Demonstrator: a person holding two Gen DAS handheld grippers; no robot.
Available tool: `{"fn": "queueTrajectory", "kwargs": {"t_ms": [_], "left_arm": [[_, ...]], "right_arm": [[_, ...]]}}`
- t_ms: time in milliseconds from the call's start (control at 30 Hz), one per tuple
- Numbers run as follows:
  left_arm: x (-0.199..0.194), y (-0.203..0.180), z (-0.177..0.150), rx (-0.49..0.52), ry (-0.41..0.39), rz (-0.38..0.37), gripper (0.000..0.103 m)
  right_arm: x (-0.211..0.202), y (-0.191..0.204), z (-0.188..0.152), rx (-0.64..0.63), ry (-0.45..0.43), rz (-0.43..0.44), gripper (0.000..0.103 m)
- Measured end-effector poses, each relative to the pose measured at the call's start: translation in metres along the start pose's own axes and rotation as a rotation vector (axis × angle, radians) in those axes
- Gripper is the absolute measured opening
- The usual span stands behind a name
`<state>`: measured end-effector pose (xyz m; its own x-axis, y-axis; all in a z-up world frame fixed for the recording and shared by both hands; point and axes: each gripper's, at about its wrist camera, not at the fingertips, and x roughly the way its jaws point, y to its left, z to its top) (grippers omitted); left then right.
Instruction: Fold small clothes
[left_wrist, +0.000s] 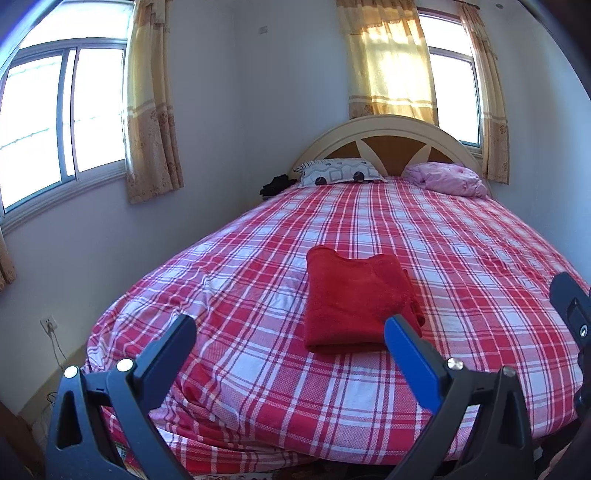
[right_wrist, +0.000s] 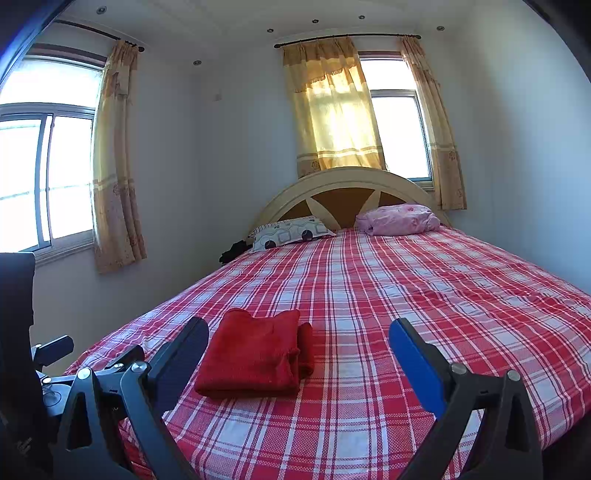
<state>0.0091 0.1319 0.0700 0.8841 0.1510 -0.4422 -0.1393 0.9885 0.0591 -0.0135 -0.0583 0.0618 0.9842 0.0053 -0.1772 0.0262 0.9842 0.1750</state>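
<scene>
A red garment lies folded into a neat, thick rectangle on the bed, near the foot end and roughly in the middle of its width. Its folded edge faces the foot of the bed, and a narrower layer sticks out along its right side. It rests flat on the red-and-white checked sheet, with nothing touching it.

The left gripper hangs over the foot of the bed with its jaws spread wide and nothing between them. Its blue-padded finger sits in front of the garment's near right corner in that camera's view, but whether it touches the cloth I cannot tell. The right gripper is also wide open and empty, held a little to the right of the garment; from its camera the red bundle sits just beside the dark left finger. Part of the left gripper's frame shows at the left edge of that view.

Further up the bed, a patterned pillow and a bunched pink cover lie against the curved cream headboard. Something dark sits at the bed's far left corner, too small to make out. Yellow curtains hang at the window behind the headboard, and another curtain hangs beside the window on the left wall.
</scene>
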Motion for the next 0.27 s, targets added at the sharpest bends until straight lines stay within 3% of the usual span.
{"fn": "queueTrajectory", "kwargs": {"t_ms": [267], "left_arm": [[0.0036,-0.0013,0.0007,0.020,0.011,0.006,0.103]], "right_arm": [[0.0018,-0.0007,-0.0002,0.010,0.005,-0.004,0.099]]}}
